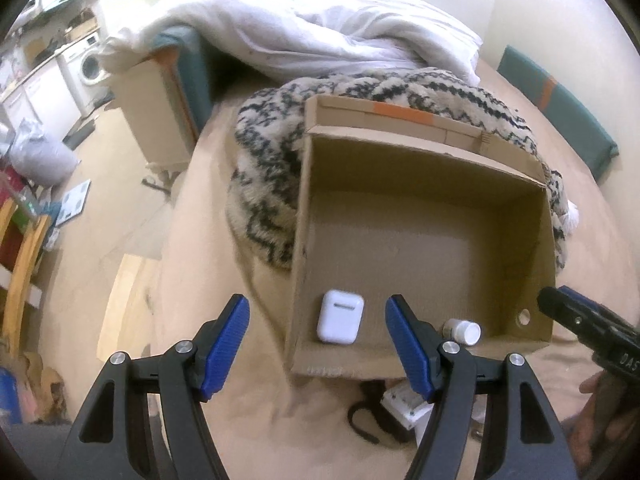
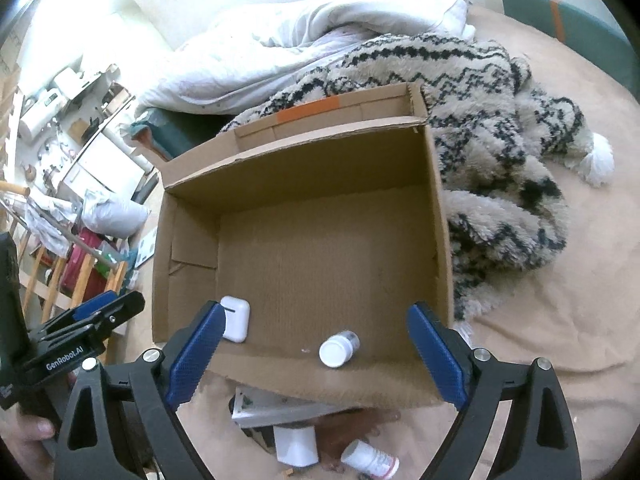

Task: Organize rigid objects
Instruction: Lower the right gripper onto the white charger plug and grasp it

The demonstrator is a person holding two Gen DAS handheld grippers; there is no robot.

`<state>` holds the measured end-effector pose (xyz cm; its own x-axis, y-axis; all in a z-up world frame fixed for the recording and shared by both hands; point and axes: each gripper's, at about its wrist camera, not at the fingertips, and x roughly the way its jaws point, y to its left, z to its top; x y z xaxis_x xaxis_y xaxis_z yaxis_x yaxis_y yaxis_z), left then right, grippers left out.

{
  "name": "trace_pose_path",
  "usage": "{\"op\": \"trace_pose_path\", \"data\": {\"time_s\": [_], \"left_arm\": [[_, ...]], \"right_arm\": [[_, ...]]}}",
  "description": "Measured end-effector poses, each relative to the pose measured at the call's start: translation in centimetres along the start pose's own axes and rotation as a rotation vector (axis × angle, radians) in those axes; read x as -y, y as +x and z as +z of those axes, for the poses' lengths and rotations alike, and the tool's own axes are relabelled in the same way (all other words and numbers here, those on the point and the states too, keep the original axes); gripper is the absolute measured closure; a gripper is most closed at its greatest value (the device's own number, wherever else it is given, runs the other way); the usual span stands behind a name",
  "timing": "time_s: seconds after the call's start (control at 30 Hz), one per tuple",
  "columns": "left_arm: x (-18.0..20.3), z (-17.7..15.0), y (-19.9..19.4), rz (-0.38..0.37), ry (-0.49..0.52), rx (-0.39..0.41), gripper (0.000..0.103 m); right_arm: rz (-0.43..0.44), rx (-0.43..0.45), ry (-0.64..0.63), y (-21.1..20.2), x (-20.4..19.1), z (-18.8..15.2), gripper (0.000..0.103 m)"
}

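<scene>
An open cardboard box (image 1: 420, 168) (image 2: 304, 156) sits on a beige bed. Inside, near its front wall, lie a white earbud case (image 1: 340, 322) (image 2: 235, 317) and a small white pill bottle (image 1: 464, 331) (image 2: 339, 348). My left gripper (image 1: 318, 346) is open and empty, hovering above the box's front left corner over the case. My right gripper (image 2: 314, 354) is open and empty above the box's front wall, over the bottle. In front of the box lie a white block (image 2: 297, 445), another pill bottle (image 2: 370, 460) and a flat silver item (image 2: 280, 408).
A fuzzy black-and-cream blanket (image 2: 500, 140) and a white duvet (image 2: 304, 36) lie behind and right of the box. A black strap (image 1: 362, 420) lies on the bed near the box. The bed's left edge drops to a cluttered floor (image 1: 60, 160).
</scene>
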<state>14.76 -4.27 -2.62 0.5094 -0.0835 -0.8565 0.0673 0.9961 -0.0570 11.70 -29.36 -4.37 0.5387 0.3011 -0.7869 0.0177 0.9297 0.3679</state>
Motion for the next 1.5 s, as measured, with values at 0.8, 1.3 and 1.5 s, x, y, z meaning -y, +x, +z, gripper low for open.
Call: {"op": "trace_pose_path", "data": {"time_s": [0.8, 1.3, 1.5], "left_arm": [[-1.9, -5.3, 0.5, 0.028, -0.069, -0.104, 0.035], [-2.6, -5.8, 1.9, 0.015, -0.13, -0.189, 0.035], [-3.4, -6.0, 2.0, 0.012, -0.162, -0.211, 0.035]], "right_arm": [[-0.015, -0.143, 0.123, -0.2, 1.4, -6.6, 0.005], [0.027, -0.425, 0.001, 6.4, -3.1, -9.9, 0.038], [-0.097, -0.466, -0.061, 9.0, -5.1, -11.0, 0.049]]}}
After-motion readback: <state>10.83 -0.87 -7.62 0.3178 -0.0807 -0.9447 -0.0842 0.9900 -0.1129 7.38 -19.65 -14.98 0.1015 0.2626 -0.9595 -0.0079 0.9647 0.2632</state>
